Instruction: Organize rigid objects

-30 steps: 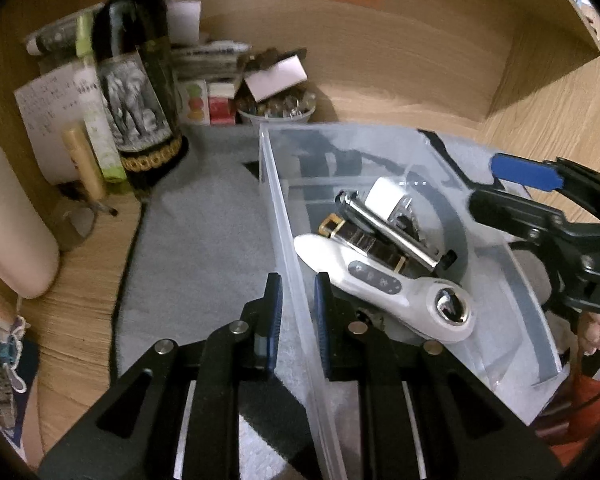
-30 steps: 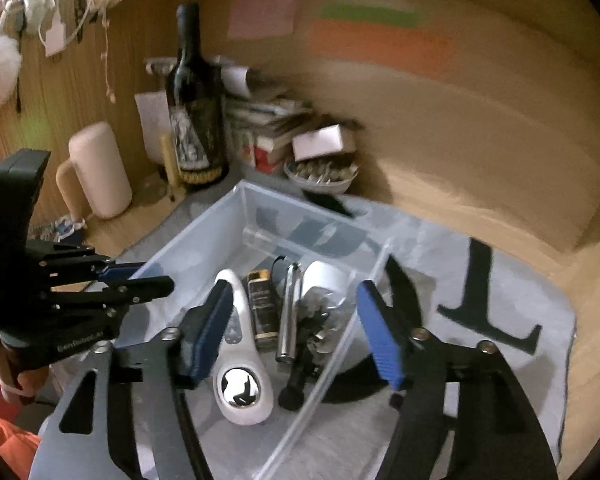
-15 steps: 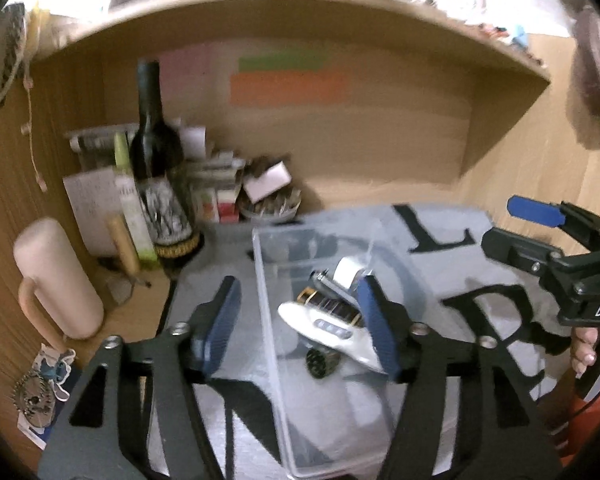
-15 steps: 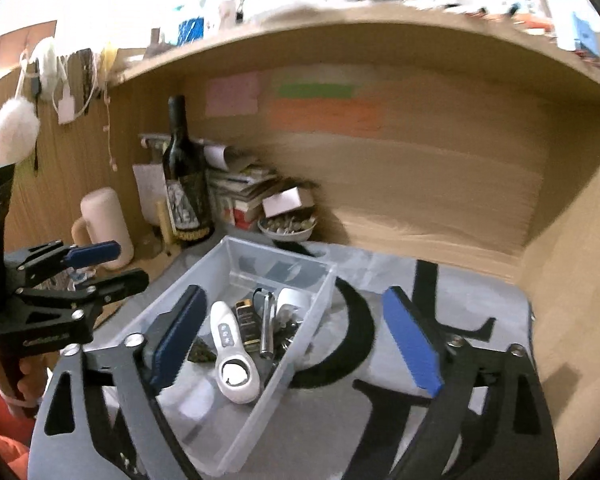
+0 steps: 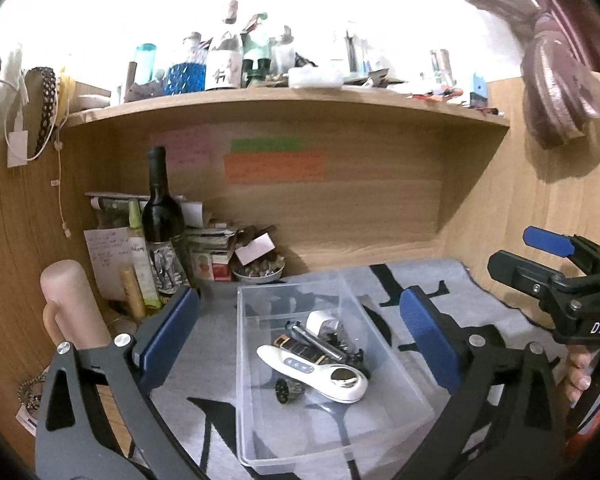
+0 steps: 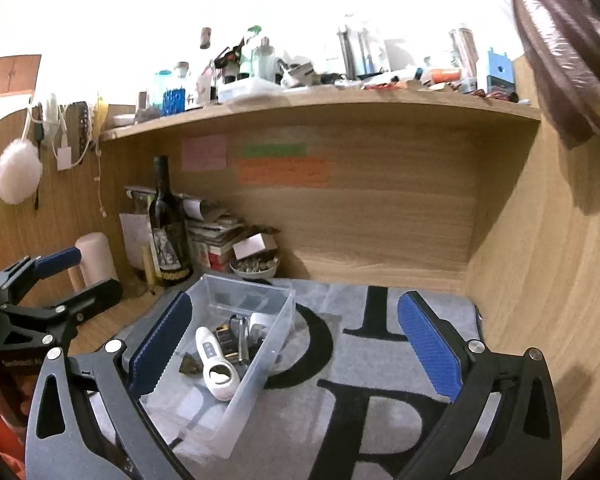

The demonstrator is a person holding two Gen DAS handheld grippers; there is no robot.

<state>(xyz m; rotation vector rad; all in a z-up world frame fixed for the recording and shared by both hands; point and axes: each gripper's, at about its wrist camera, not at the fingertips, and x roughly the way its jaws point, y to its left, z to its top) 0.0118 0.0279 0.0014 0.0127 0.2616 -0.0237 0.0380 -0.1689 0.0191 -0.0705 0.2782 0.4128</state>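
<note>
Left claw [image 5: 300,340] first: through its wrist camera I see both blue-padded fingers spread wide, gripping nothing, raised above the counter. Between them, at my 6 o'clock, sits the clear plastic bin [image 5: 256,456] on a grey mat [image 5: 216,344] with black lettering. Inside the bin lies a white handheld device [image 5: 312,372], its round metal head pointing toward 4 o'clock; a dark gold-banded piece [image 5: 300,347] and a silver metal tool [image 5: 316,338] lie against its far side, with a small white adapter [image 5: 316,320] behind them. A small dark round part [image 5: 286,390] rests apart, toward the near wall. At 9 o'clock a wine bottle [image 5: 162,220] stands upright in the corner, a pink cylinder [image 5: 72,308] beside it. The right claw [image 5: 540,256] shows at 3 o'clock, its fingers parted.

From the right wrist camera, I see the right claw [image 6: 296,344] equally wide apart and empty. The bin [image 6: 252,384] sits at 7 o'clock, partly behind the left-hand finger, with the white device [image 6: 216,364] lying lengthwise among the metal pieces. At 9 o'clock the left claw [image 6: 80,276] hangs open beside the bin. The bottle [image 6: 166,220] stands at 10 o'clock, with a small bowl [image 6: 256,268] near it.
</note>
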